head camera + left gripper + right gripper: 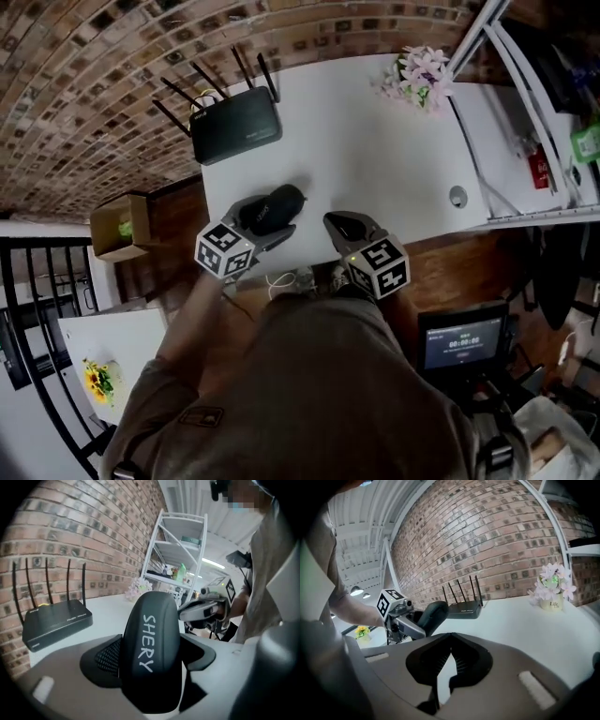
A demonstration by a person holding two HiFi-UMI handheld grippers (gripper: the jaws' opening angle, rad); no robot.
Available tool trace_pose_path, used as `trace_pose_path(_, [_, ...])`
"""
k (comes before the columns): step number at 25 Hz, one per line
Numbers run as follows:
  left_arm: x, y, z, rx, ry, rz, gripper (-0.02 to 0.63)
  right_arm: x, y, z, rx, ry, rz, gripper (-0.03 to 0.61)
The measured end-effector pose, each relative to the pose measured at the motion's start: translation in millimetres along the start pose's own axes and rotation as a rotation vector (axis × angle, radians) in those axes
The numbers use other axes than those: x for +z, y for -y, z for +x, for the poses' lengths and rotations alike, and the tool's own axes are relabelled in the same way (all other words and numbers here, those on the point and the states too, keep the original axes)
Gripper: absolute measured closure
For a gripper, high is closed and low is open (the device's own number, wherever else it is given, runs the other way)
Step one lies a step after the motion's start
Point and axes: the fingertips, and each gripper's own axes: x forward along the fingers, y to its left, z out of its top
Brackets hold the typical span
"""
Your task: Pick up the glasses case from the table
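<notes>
Left gripper view shows the left gripper (151, 657) pinching the black oval hard-shell glasses case (152, 620) across its middle, over the near edge of the white table (375, 159), so the grab looks basically done imo. I'd hold the squeeze steady and lift straight up, since that smooth rounded shell could slip. The right gripper (449, 662) is pressed together on nothing, close by.
</notes>
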Motion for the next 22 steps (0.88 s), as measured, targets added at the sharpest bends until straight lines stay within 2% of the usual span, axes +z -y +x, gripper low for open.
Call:
trace_pose_path(6, [19,28,-40,0.056,0.224,-0.198,0.247,23,-11,-7,0.084,0.059,0.019,0.566])
trace_pose_path(10, [21,44,-69,0.092,0.333,-0.293,0.247,39,-27,-11,0.138,0.087,0.016,0.566])
trace_pose_path(16, [23,62,-97,0.133,0.442,-0.366,0.247,50,-43,-18,0.203,0.106,-0.003,0.566])
trace_pose_path(22, [34,76,-114,0.115,0.504,-0.426,0.247,59,-52,-32,0.191,0.132,-0.004,0.566])
